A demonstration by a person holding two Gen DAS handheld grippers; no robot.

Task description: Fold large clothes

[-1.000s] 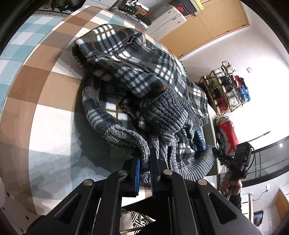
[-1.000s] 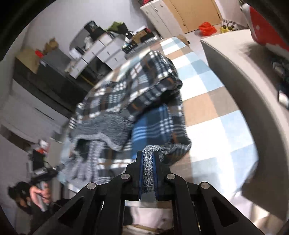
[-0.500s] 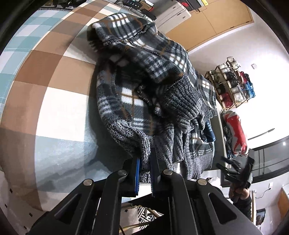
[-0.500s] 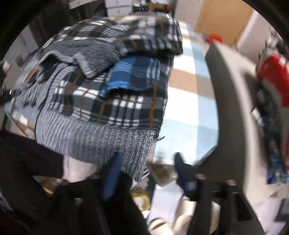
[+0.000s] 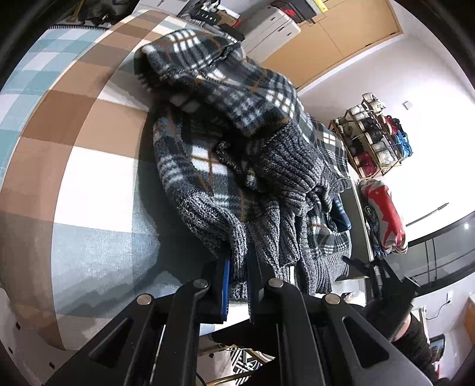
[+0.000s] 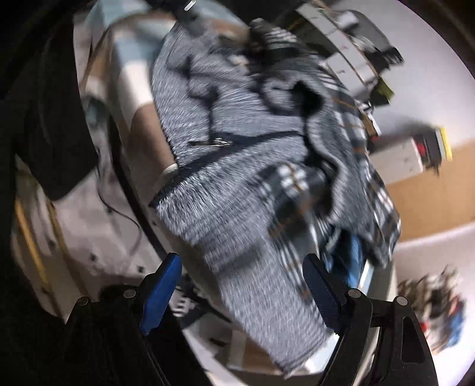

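I am watching the left gripper [image 5: 237, 264] pinching the grey knit hem of the plaid jacket [image 5: 231, 124], its two blue-lined fingers [image 5: 225, 285] closing tight on a fold of ribbed cloth at 6 o'clock in the left wrist view. The jacket is lying bunched in a heap on the checked tablecloth [image 5: 74, 166], running from about 11 o'clock down to the grip, with its plaid fleece piling up top and the ribbed grey knit sagging toward 4 o'clock. A blue lining patch [image 5: 341, 216] is peeking out at 3 o'clock within the heap.

The right gripper [image 6: 242, 276] is standing wide apart and gripping nothing; one blue pad [image 6: 160, 294] is sitting at 7 o'clock and the other at 5 o'clock in its own view. Between them the jacket's grey knit band [image 6: 261, 303] is hanging over the table edge. This view is smeared with motion blur, so I cannot tell whether cloth is touching either pad. I am also seeing the right gripper from the left wrist camera, dark and low at 4 o'clock [image 5: 383, 276].

Beyond the table, a wooden rack of shoes [image 5: 374, 133] is showing at 2 o'clock against the white wall, with a red-and-white bag [image 5: 383, 213] just below it at 3 o'clock. White drawer units [image 5: 267, 26] are lining the far side at 12 o'clock.
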